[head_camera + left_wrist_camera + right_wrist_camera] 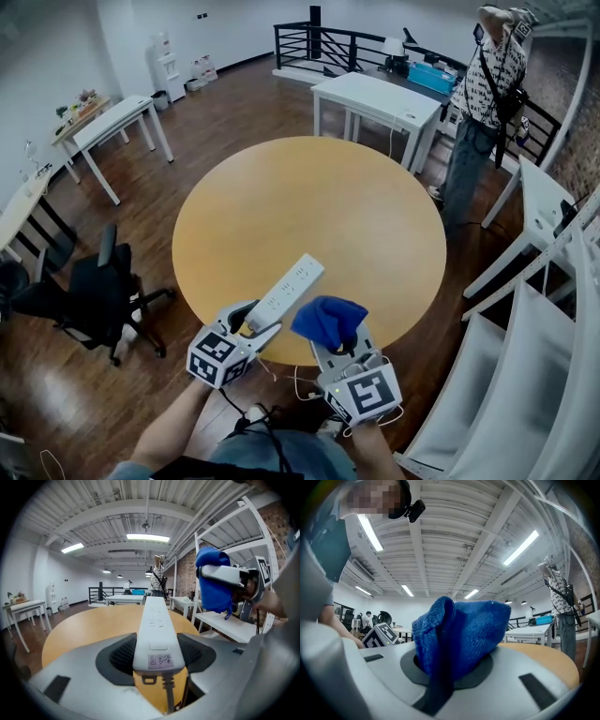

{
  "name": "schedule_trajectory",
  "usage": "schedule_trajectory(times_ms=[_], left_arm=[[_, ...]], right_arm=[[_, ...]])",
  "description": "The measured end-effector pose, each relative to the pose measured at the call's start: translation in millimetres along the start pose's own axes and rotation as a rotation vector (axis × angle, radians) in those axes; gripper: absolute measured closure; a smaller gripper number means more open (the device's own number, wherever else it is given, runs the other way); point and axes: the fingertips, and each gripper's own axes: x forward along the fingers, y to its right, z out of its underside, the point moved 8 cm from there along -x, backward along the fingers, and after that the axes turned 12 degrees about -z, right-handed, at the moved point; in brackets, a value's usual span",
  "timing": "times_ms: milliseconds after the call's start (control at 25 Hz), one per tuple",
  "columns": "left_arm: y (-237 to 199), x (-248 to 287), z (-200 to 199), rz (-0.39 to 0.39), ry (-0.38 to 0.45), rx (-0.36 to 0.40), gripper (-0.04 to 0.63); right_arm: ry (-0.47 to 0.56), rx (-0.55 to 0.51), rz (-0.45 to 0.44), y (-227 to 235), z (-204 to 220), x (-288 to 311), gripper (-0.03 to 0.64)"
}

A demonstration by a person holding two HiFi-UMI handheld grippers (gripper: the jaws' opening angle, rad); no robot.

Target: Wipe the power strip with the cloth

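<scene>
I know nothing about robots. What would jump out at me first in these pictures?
Most striking is the bright blue cloth bunched in the right gripper, low in the head view. Beside it, the left gripper clamps one end of a white power strip, which juts out over the near edge of a big round wooden table in the middle of the room.

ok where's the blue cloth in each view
Head view: blue cloth lower centre, just right of the power strip.
Left gripper view: cloth upper right.
Right gripper view: cloth centre, clamped between the jaws.
Shared landmark: the round wooden table.
</scene>
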Motion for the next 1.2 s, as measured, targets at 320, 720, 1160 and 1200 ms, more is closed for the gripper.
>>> schedule_trajectory(times_ms=[320, 720, 1160, 1200], left_arm=[[16.6, -42.4, -66.8, -0.025, 0.182, 0.056, 0.313], [39.5, -66.1, -98.2, -0.073, 0.280, 0.200, 0.313], [56.5, -66.5, -88.5, -0.140, 0.305, 0.380, 0.313], [56.3, -67.5, -87.8, -0.144, 0.307, 0.385, 0.313]], right_arm=[[0.079, -0.066, -0.013, -4.7, -45.0, 0.3, 0.558], [0.077, -0.077, -0.120, -28.3, -78.8, 15.0, 0.558], [-0.146, -0.095, -0.276, -47.8, -62.1, 67.9, 0.558], [-0.156, -0.104, -0.275, -48.2, -62.0, 68.2, 0.558]])
